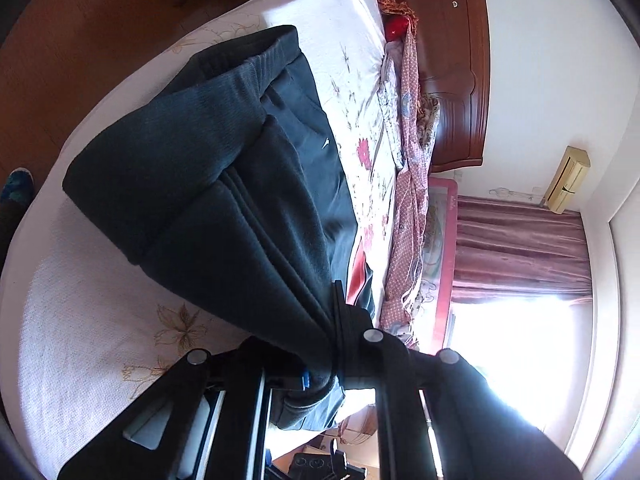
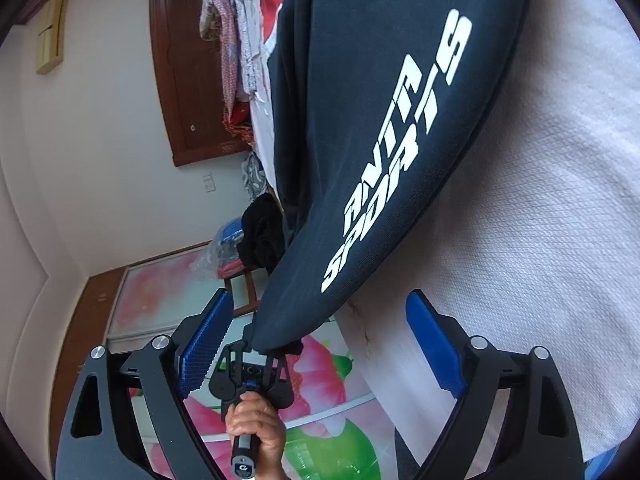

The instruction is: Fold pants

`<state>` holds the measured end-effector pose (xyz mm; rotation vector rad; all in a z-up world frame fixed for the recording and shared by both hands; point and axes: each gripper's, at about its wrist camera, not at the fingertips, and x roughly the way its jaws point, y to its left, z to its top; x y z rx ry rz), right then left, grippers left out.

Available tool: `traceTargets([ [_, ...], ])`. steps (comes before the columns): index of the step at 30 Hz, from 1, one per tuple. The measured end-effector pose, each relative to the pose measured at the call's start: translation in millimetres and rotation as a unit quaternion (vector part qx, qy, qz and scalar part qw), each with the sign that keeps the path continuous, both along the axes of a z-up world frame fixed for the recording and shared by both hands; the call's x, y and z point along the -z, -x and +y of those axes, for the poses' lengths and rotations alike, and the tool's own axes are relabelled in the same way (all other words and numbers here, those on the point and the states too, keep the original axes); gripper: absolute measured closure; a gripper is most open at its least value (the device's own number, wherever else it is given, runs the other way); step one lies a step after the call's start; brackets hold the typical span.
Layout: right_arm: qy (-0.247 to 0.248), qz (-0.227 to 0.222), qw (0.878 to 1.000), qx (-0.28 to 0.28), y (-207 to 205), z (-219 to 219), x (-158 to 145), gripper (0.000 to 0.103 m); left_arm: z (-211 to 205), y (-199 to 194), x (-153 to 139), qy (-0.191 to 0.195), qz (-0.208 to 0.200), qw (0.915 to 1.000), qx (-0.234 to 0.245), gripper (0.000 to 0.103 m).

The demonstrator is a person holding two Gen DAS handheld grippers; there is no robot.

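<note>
While the left gripper [image 1: 338, 344] stays out of this, note: only now-state below.
Left gripper: clamped tight on a bunched hem of the dark track pants [image 1: 224, 168], lifting that end off the bed [image 1: 80, 320].
Right gripper [image 2: 320, 344]: blue pads [image 2: 434, 344] well apart, nothing pressed between them; the printed pant leg [image 2: 380, 140] ends just ahead.
Person's hand [image 2: 256, 424]: seen in the right wrist view, gripping the other tool's handle.
Pants: partly doubled over, waistband end resting on the white floral bedsheet.
Doing it well: probably bring the open pads around the free leg edge, pinch both layers, keep both ends level and taut.
</note>
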<state>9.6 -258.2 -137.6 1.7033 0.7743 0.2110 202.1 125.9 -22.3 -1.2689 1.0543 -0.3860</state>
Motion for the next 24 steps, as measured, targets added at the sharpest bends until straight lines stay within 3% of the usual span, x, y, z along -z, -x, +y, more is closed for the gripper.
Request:
traceTargets([
  [1,-0.001,0.013,1.0,-0.001,-5,4,5,0.019,0,0,-1,-0.001,-0.001,1.0,0.001,0.096],
  [2,-0.005,0.015,1.0,0.003,-11,7,8,0.029,-1,-1,-1,-0.001,-0.003,1.0,0.001,0.096],
  [3,-0.006,0.012,1.0,0.005,-16,10,8,0.047,-1,-1,-1,-0.002,-0.004,1.0,0.001,0.096],
  [4,-0.006,0.015,1.0,0.001,-21,13,11,0.055,0,-1,-1,-0.002,-0.005,1.0,-0.001,0.096],
  [5,-0.007,0.011,1.0,0.002,-27,14,12,0.083,0,-2,1,0.001,-0.006,1.0,-0.003,0.096],
  [6,0.006,0.015,1.0,-0.005,-32,15,12,0.097,0,-1,2,0.003,-0.007,1.0,-0.006,0.096],
  [10,0.09,-0.007,0.994,-0.054,-35,13,-23,0.099,6,21,8,0.011,-0.018,0.9994,-0.026,0.096],
  [15,0.118,-0.051,0.987,-0.093,-10,3,-63,0.099,10,66,-5,-0.004,-0.057,0.9976,-0.038,0.096],
  [20,0.132,-0.059,0.98,-0.133,25,3,-79,0.098,11,131,-13,-0.02,-0.068,0.9968,-0.037,0.096],
  [24,0.147,-0.049,0.975,-0.16,58,2,-62,0.098,9,185,-10,-0.036,-0.049,0.9976,-0.033,0.096],
])
